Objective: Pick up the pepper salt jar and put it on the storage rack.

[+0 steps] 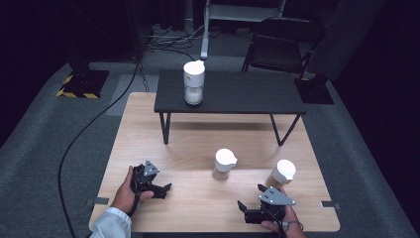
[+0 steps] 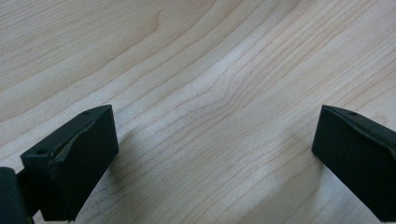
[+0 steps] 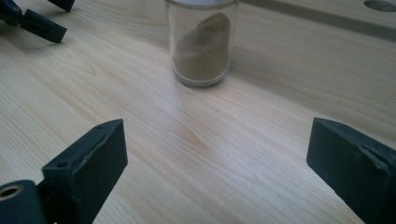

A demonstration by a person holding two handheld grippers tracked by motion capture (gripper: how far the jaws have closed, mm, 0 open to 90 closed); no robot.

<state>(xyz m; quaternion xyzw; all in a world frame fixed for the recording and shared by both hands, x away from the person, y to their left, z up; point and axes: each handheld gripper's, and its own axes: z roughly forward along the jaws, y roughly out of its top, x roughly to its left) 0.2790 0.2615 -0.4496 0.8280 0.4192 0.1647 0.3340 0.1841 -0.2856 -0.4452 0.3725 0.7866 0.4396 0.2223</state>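
Right gripper view shows the right gripper [image 3: 217, 163] with jaws wide apart and empty, a jar [image 3: 201, 42] of brown powder standing ahead between them, well clear. Left gripper [image 1: 166, 189] also gapes, empty. Bare table [image 1: 198, 203] separates both grippers.

The left hand-held gripper [image 2: 215, 163] was seen from its own camera, its two black jaws spread wide apart with nothing held between them. Beneath and ahead of the jaws lay the pale wooden table [image 2: 210, 70], its grain curving across. Soft shadows were cast on the wood just beside each jaw.
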